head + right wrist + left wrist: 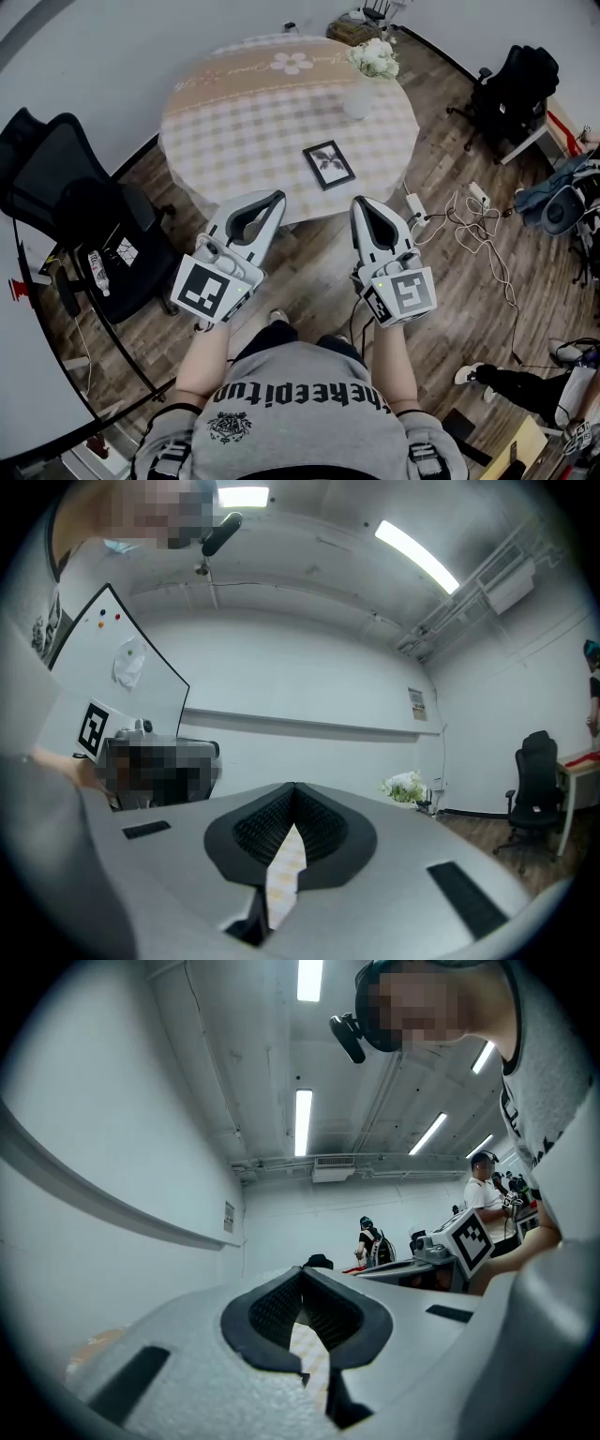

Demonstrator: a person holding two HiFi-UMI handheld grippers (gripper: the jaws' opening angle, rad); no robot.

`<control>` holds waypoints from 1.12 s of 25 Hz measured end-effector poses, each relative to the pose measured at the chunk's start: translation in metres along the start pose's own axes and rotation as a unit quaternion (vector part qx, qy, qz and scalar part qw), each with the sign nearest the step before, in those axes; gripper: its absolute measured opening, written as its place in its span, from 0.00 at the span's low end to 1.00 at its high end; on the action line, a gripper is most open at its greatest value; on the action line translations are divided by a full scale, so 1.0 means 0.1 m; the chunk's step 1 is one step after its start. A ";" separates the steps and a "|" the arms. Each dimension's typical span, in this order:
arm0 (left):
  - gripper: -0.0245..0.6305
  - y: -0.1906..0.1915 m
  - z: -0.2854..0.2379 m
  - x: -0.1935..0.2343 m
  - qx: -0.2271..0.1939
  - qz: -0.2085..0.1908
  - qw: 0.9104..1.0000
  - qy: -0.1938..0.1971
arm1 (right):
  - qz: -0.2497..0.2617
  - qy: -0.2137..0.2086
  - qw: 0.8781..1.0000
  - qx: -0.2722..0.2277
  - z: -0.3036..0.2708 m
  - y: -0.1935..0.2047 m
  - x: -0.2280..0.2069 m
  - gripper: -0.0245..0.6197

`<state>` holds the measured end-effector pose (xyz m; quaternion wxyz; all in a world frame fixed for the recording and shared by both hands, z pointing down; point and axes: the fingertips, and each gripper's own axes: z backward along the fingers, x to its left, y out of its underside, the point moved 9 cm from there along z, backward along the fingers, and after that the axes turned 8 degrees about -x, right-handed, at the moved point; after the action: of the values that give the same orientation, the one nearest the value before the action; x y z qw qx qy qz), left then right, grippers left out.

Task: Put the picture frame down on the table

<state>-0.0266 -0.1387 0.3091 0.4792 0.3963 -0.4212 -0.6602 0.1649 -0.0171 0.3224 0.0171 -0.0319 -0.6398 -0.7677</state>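
1. The picture frame is seen lying flat on the round desk, near its 5 o'clock edge and well apart from the vase of flowers at 2 o'clock.
2. The left tongs and right tongs are held closed on nothing, near the desk's 6 o'clock edge.
3. An office chair is placed at 9 o'clock, and cables lie on the floor at 3 o'clock.
4. Standing people are shown only in the left gripper view, and a whiteboard only in the right gripper view.
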 end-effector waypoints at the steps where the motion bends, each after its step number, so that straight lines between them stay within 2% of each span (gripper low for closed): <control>1: 0.06 -0.01 -0.01 -0.03 0.000 -0.001 1.000 -0.004 | -0.001 -0.003 1.000 0.000 0.02 -0.01 -0.02 0.05; 17: 0.06 -0.15 0.00 -0.80 -0.004 -0.005 0.998 -0.070 | -0.014 -0.054 0.998 -0.005 0.61 -0.19 -0.26 0.05; 28: 0.06 -0.24 0.04 -1.33 -0.002 -0.013 0.996 -0.090 | -0.023 -0.073 0.997 -0.006 1.05 -0.24 -0.35 0.05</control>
<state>-0.0072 -0.0051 0.3034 0.4312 0.3402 -0.4561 -0.7002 0.2015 0.0897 0.3155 -0.0472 -0.0735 -0.6352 -0.7674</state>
